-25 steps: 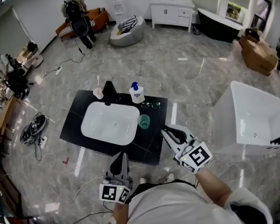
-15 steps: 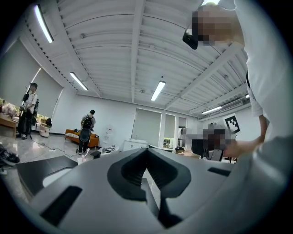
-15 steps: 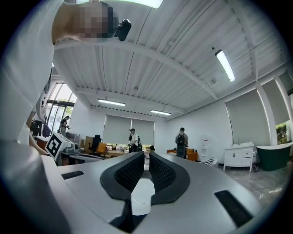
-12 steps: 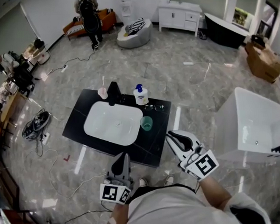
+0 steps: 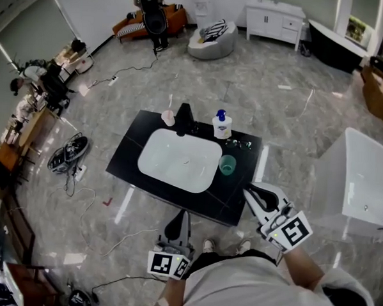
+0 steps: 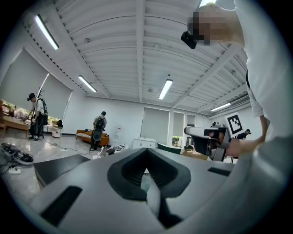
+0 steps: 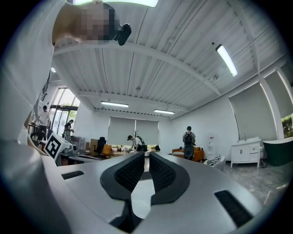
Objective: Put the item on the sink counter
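A black sink counter (image 5: 131, 149) with a white basin (image 5: 178, 160) stands on the marble floor ahead of me. On it stand a black faucet (image 5: 183, 119), a pink holder (image 5: 169, 118), a white soap bottle with a blue pump (image 5: 222, 126), a green cup (image 5: 227, 164) and a small shiny object (image 5: 239, 144). My left gripper (image 5: 180, 214) hovers just short of the counter's near edge, shut and empty (image 6: 146, 153). My right gripper (image 5: 252, 191) hangs by the counter's near right corner, also shut with nothing in it (image 7: 147, 157).
A white bathtub (image 5: 363, 184) stands to the right. Cables and a power strip (image 5: 69, 159) lie on the floor at the left. Desks and people are at the far left, a person with a backpack (image 5: 150, 3) at the back, and a white cabinet (image 5: 275, 19) beyond.
The head view has swung, so the counter now sits further right and lower in the picture. Both grippers have drifted slightly with it and stay shut.
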### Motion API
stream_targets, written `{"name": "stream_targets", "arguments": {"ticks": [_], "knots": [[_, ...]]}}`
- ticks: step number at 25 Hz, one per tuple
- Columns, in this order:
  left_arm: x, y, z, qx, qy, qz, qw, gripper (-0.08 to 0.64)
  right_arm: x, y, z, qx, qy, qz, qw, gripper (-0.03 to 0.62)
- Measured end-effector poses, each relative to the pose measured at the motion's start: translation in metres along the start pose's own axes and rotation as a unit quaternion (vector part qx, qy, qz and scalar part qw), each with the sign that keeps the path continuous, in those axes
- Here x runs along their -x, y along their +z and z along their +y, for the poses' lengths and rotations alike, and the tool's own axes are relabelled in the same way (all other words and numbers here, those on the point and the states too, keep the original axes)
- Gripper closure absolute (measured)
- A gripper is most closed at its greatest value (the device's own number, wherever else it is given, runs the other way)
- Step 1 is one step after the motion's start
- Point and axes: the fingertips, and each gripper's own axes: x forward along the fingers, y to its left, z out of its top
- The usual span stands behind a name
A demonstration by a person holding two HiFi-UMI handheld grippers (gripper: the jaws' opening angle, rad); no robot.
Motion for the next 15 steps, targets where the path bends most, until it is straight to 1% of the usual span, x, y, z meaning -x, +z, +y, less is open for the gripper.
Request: {"name": "stream_targets", "arguments": {"ticks": [5,8,11,15], "knots": [[0.011,-0.004,0.006,0.002,0.022,-0.001,0.9998,0.560,-0.006,-0.009,-0.003,0.004,0.009,0.007,1.000,0.535],[0.012,-0.005,0.009,0.001,0.029,-0.003,0.9996,0.560,-0.009,-0.008,-0.006,0.010,0.011,0.006,1.000,0.537],[0.011,-0.004,0.009,0.000,0.030,-0.005,0.9995,0.560,-0.011,-0.006,-0.005,0.011,0.013,-0.003,1.000,0.536],[0.008,-0.004,0.008,-0.001,0.025,-0.007,0.9997,0.560,-0.011,-0.006,-0.004,0.017,0.013,0.002,1.000,0.537]]}}
